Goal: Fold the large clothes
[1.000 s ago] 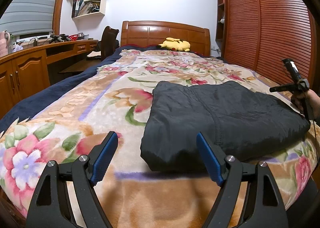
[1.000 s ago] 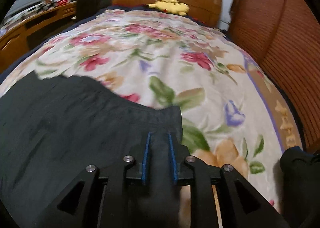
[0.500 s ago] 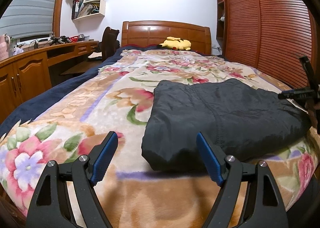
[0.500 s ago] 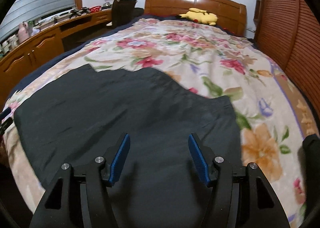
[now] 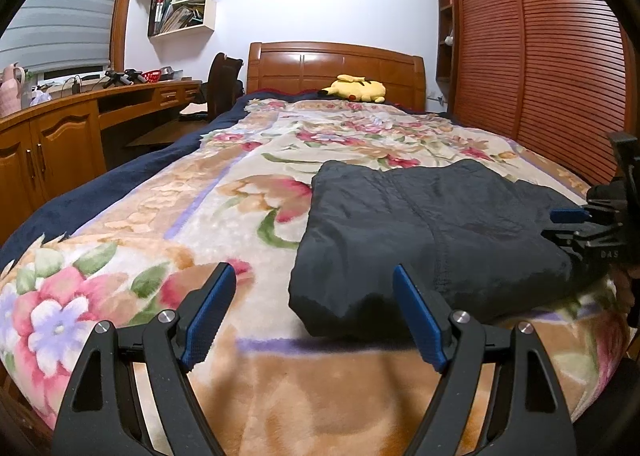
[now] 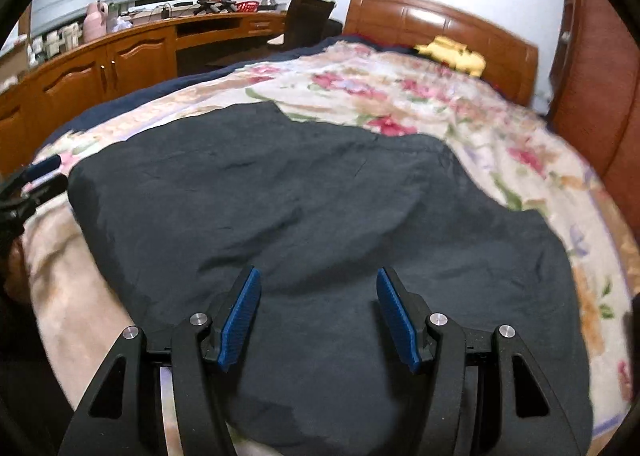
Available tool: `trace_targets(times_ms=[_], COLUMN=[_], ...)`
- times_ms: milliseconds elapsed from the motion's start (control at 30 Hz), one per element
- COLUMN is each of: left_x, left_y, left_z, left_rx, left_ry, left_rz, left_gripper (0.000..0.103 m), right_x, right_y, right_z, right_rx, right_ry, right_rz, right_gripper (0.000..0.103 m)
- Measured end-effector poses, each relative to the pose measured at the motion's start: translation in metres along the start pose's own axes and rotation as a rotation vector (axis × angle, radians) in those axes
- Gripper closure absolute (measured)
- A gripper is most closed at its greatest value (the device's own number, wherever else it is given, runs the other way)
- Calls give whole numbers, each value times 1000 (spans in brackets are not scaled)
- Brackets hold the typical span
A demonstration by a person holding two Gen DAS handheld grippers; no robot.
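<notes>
Bed (image 5: 224, 191) fills both views, covered by a floral blanket (image 5: 132, 288) over a navy sheet; wooden headboard (image 5: 334, 65) at the far end. Louvred wardrobe doors (image 5: 560, 55) along one side, long wooden counter (image 5: 92, 115) along the other. Dark folded garment (image 5: 432, 232) lies flat on the blanket near the foot of the bed, layers stacked, one corner draped toward the edge. Left hand-held gripper (image 5: 314, 316) hovers just short of that near corner, jaws spread wide, nothing between the blue pads. Right hand-held gripper (image 6: 318, 312) hangs over the garment's other side, jaws just opened and released, cloth beneath but not pinched. Yellow plush toy (image 5: 356, 88) rests by the headboard.
</notes>
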State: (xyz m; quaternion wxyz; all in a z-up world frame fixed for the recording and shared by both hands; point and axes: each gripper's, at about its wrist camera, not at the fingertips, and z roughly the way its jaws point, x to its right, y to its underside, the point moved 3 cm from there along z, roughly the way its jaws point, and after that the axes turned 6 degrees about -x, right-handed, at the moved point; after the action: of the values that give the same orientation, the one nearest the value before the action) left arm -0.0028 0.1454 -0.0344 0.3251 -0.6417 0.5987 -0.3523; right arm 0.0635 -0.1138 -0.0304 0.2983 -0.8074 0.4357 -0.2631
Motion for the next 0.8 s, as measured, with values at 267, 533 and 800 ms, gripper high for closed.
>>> trace_targets(times_ms=[267, 533, 800], left_x=[-1, 3, 15], left_y=[1, 0, -1], left_z=[-1, 0, 4], left_rx=[2, 4, -6], left_ry=[0, -7, -35], left_rz=[-1, -13, 8], left_gripper=[22, 22, 22], right_x=[4, -11, -20], right_y=[18, 25, 33], right_z=[-20, 6, 15], right_rx=[39, -10, 61], right_ry=[-32, -28, 22], right_rz=[29, -16, -29], right_gripper=[41, 41, 41])
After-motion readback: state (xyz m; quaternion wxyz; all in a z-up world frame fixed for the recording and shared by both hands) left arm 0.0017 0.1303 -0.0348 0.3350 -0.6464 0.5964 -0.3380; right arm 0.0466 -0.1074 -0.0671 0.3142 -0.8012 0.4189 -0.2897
